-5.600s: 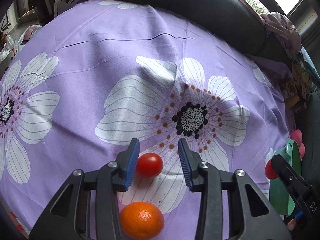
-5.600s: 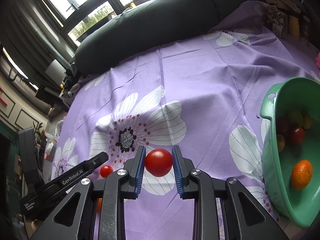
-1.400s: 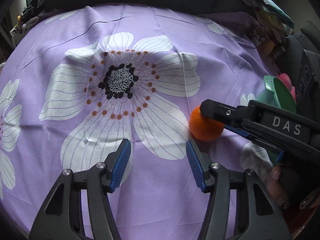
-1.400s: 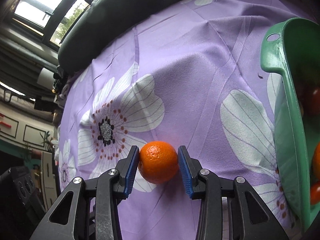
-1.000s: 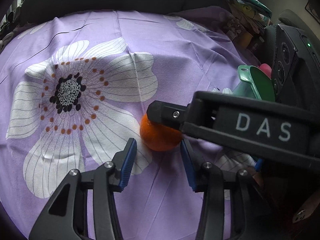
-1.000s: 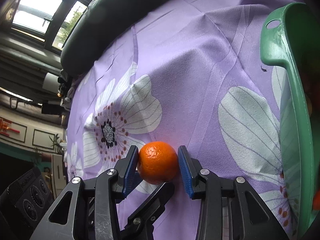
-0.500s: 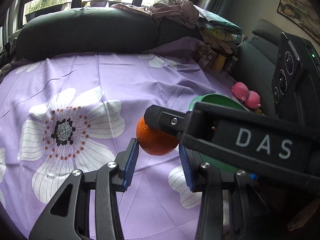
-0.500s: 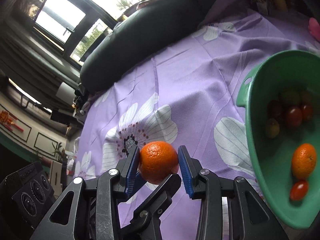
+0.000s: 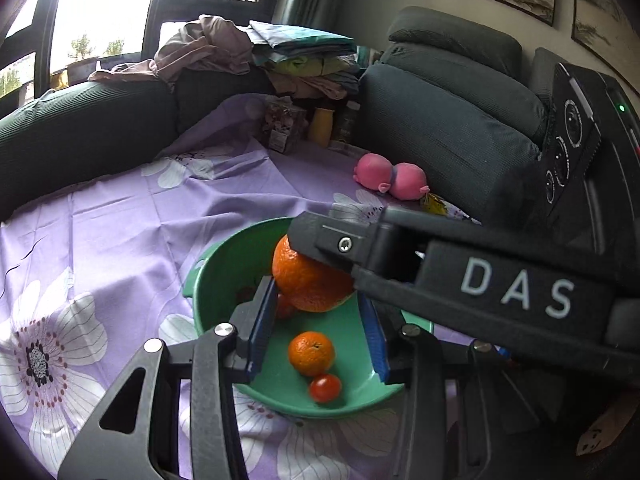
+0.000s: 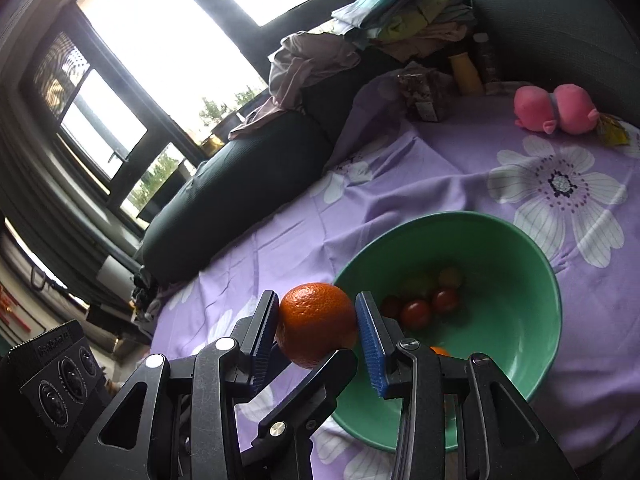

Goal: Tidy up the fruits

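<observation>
Right hand-held gripper (image 10: 317, 322) is clamping the orange (image 10: 316, 322), hanging it just over the near rim of the green bowl (image 10: 536, 264). Left hand-held gripper (image 9: 316, 320) is idling wide, empty. Carrying further over the centre and lowering before release should avoid bruising the tomatoes (image 10: 416, 312).

**Orange over the bowl**

The bowl (image 10: 548, 280) sits on the cloth-covered surface (image 10: 400, 168). Inside the bowl lie a smaller orange (image 9: 311, 353), a tomato (image 9: 325, 388) right beside it, and a cluster of small fruits (image 10: 424, 304) toward the bowl's far wall. Above the bowl's near rim, the orange (image 10: 316, 323) sits between the jaws of the right gripper (image 10: 317, 334). Beyond the bowl, a plush toy (image 10: 554, 109) lies on the surface, the sofa (image 9: 448, 120) behind it.
</observation>
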Motion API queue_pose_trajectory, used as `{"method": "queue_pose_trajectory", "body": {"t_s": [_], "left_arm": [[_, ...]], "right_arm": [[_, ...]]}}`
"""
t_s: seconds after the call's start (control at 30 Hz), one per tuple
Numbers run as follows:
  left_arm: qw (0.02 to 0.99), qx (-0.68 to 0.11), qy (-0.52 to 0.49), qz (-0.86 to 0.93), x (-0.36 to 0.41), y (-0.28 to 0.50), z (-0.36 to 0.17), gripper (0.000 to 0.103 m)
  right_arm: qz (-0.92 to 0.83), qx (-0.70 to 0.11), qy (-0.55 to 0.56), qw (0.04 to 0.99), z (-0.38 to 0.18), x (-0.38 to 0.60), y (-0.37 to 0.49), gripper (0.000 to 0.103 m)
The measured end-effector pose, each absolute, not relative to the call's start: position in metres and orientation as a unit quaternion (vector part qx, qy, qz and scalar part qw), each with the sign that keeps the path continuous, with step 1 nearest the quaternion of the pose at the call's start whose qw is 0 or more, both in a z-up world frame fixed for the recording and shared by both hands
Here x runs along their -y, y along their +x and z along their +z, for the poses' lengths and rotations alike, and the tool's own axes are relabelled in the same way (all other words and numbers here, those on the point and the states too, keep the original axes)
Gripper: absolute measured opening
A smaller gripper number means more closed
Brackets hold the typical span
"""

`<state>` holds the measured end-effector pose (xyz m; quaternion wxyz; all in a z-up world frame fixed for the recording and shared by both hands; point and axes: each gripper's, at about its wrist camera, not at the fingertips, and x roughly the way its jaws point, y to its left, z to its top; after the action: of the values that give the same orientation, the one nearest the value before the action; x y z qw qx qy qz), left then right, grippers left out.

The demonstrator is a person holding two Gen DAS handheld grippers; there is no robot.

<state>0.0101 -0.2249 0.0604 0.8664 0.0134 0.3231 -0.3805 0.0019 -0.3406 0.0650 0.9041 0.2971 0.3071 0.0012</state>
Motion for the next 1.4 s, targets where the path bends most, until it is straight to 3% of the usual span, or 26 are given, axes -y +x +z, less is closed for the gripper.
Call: {"method": "queue_pose_trajectory", "body": {"t_s": [0.3, 0.83, 0.93, 1.1, 1.23, 1.4], "left_arm": [[0.829, -0.372, 0.02, -0.416, 0.266, 0.025, 0.04, 0.041], [0.81, -0.414, -0.007, -0.416, 0.272, 0.025, 0.025, 0.039], [0.812, -0.417, -0.001, -0.407, 0.268, 0.024, 0.029, 0.042], [0.824, -0.422, -0.003, -0.379, 0.239, 0.019, 0.036, 0.068], [0.845, -0.415, 0.005, -0.337, 0.212, 0.012, 0.041, 0.076], [0.861, -0.416, -0.013, -0.293, 0.19, 0.015, 0.044, 0.077]], "right_arm": [[-0.056, -0.333, 0.333, 0.881, 0.045, 0.383, -0.002, 0.041], [-0.096, -0.374, 0.32, 0.865, 0.032, 0.391, -0.002, 0.041], [-0.094, -0.364, 0.318, 0.87, 0.037, 0.39, -0.004, 0.041], [-0.119, -0.36, 0.3, 0.876, 0.045, 0.383, -0.006, 0.041], [-0.126, -0.358, 0.286, 0.88, 0.05, 0.374, -0.005, 0.041], [-0.132, -0.356, 0.249, 0.891, 0.06, 0.355, -0.005, 0.041]]}}
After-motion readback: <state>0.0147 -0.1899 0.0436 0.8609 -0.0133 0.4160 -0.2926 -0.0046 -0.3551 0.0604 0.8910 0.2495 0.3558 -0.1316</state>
